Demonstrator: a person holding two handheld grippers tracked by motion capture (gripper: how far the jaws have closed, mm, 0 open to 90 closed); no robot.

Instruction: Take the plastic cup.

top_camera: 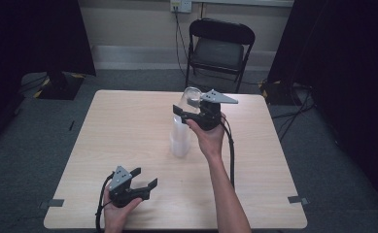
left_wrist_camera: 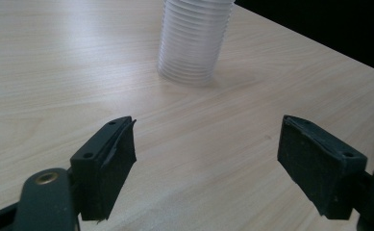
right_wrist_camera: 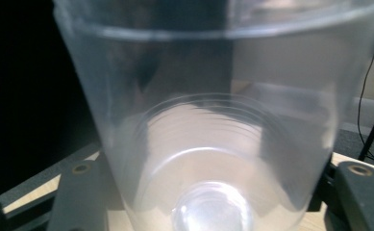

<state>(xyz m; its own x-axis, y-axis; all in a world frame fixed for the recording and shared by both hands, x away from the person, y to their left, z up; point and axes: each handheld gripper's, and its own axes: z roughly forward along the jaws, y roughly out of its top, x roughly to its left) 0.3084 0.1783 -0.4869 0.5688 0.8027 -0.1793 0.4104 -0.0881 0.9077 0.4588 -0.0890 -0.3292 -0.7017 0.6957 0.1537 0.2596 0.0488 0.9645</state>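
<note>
Overhead, your right gripper [top_camera: 185,115] grasped the top clear cup [top_camera: 192,96] of the stack [top_camera: 180,136] on the pale wooden table [top_camera: 128,131]; your left gripper [top_camera: 145,177] rested released near the front edge, a black folding chair [top_camera: 219,48] behind on grey carpet.

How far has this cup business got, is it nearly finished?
Barely begun, it seems. Done: the right gripper has closed on the top clear cup of the stack of cups. In hand: that cup looks to be coming off the stack. Left: no separate cup stands on the table yet, and the left gripper waits open near the front edge.
</note>
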